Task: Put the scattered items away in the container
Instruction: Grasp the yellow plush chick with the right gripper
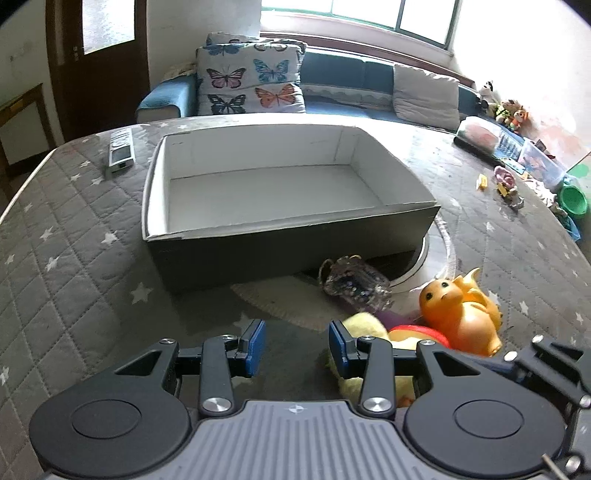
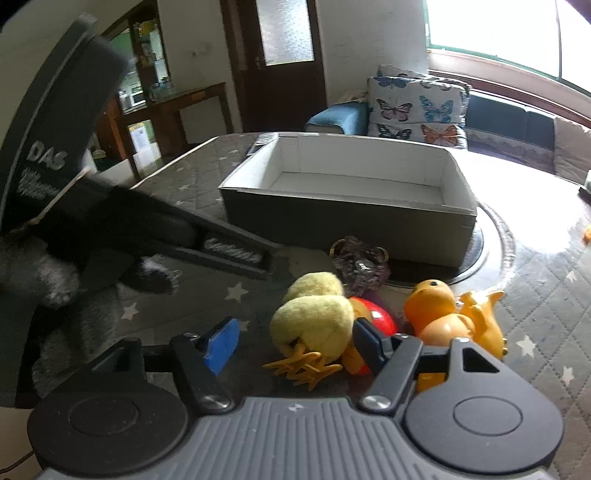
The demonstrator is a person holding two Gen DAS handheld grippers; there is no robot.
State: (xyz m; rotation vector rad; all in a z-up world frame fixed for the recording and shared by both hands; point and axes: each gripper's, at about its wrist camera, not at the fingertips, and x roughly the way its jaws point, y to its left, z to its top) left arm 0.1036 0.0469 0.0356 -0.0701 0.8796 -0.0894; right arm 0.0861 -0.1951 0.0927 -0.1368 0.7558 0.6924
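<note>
In front of the empty box [image 2: 347, 192], the right gripper [image 2: 291, 341] straddles the yellow chick [image 2: 314, 321], jaws apart, ready to grab it, while the left gripper [image 1: 297, 345] hangs open and empty.

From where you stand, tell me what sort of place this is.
Most likely a home living room: a blue sofa with butterfly cushions under a window, and a quilt-covered table.

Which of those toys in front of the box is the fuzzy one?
The yellow plush chick, with orange feet. The orange plastic dragon figure beside it is smooth and glossy.
</note>
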